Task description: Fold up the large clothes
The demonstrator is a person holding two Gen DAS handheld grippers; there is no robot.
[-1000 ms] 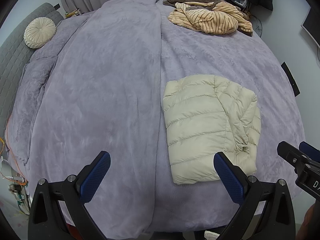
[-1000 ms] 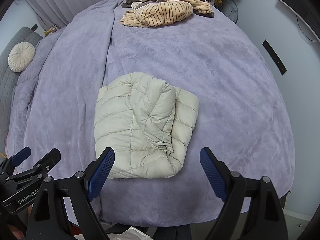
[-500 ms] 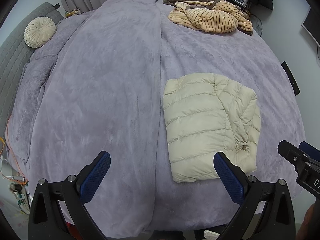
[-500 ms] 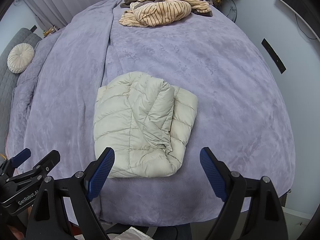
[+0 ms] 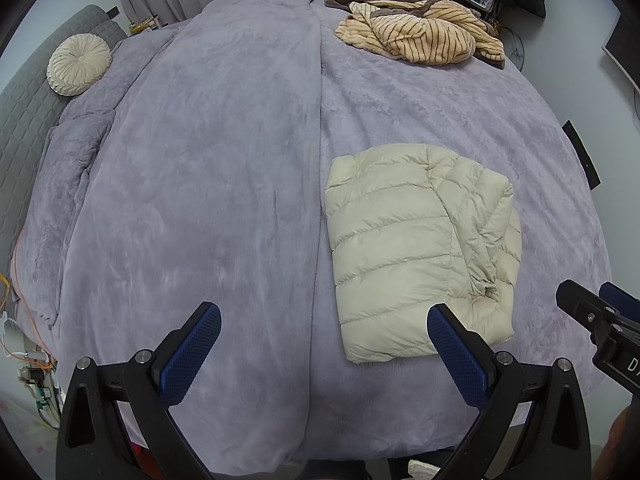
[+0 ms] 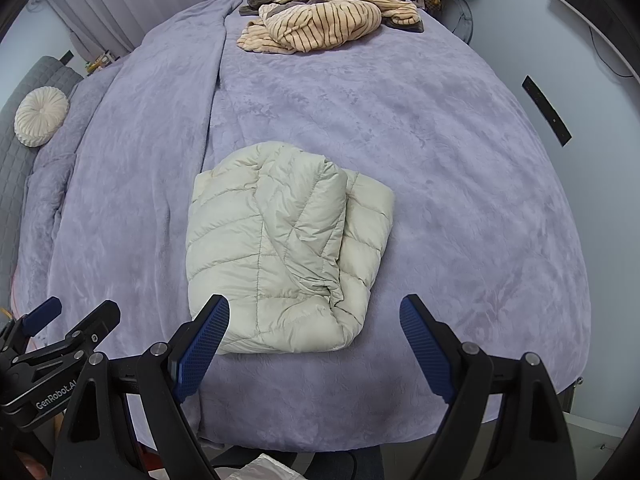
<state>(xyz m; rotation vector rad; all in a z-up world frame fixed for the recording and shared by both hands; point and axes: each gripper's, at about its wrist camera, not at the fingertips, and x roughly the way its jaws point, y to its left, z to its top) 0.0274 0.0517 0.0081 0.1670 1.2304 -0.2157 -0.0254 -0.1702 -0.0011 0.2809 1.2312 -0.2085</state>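
A cream quilted puffer jacket [image 5: 420, 248] lies folded into a compact rectangle on the purple bed cover [image 5: 200, 180]; it also shows in the right wrist view [image 6: 280, 248]. My left gripper [image 5: 324, 344] is open and empty, held above the bed's near edge, to the left of the jacket. My right gripper [image 6: 314, 344] is open and empty, held above the near edge just in front of the jacket. Neither touches the jacket. A pile of tan striped and brown clothes [image 5: 420, 32] lies at the far end of the bed, also in the right wrist view [image 6: 328, 16].
A round cream cushion [image 5: 78, 66] rests on a grey headboard [image 5: 24, 120] at the far left. Curtains hang behind the bed. A wall with a dark strip [image 6: 546, 110] runs along the right. Wires [image 5: 16, 344] hang at the left edge.
Both views have drawn back slightly from the bed, so the jacket sits a little farther off. Both grippers stay open and empty.
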